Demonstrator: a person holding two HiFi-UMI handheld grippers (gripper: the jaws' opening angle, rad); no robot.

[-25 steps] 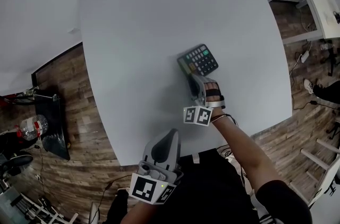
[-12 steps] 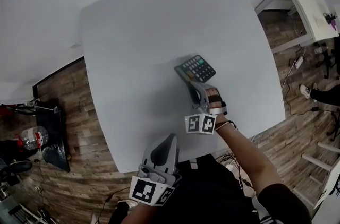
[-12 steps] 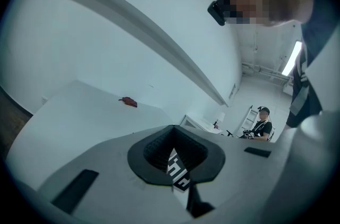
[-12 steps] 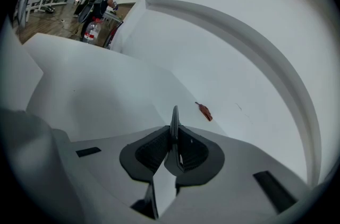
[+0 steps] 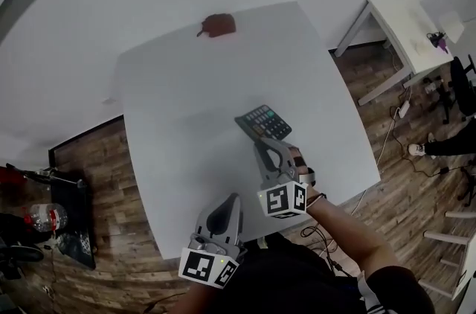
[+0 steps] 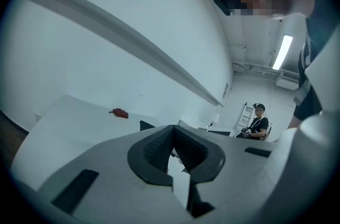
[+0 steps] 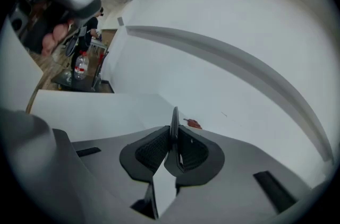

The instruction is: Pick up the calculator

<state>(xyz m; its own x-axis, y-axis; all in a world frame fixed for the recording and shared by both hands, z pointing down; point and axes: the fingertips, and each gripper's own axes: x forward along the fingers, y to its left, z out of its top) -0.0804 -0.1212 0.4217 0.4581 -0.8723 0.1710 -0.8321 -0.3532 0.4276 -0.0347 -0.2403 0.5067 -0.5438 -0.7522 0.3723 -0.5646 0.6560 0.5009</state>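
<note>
— What's over on the left?

— In my head view, a water bottle point(image 5: 46, 217) stands on the wooden floor point(image 5: 97, 164), past the left edge of the white table point(image 5: 171, 104). Further in, near the table's far edge, lies a small red object point(image 5: 217, 25). I can't tell what it is.

— And your left tool?

— My left gripper point(image 5: 227, 201) hangs at the near edge of the table, low in the picture. Its own camera shows the pads point(image 6: 154, 149) clenched tip to tip, with nothing caught in them.

— Where's the calculator?

— Right of centre. The calculator point(image 5: 263, 122) is in my right gripper point(image 5: 260, 145), which grasps it by its near edge. Its keys face up and it sits tilted over the middle-right part of the table. In the right gripper view it shows edge-on as a thin dark blade standing between the two pads, and both pads press on it. The table top lies well below it there, so it is off the surface.

— Anything further right?

— A second table point(image 5: 405, 30), also white, stands apart past the right corner. The small things on it are too tiny to name.
</note>
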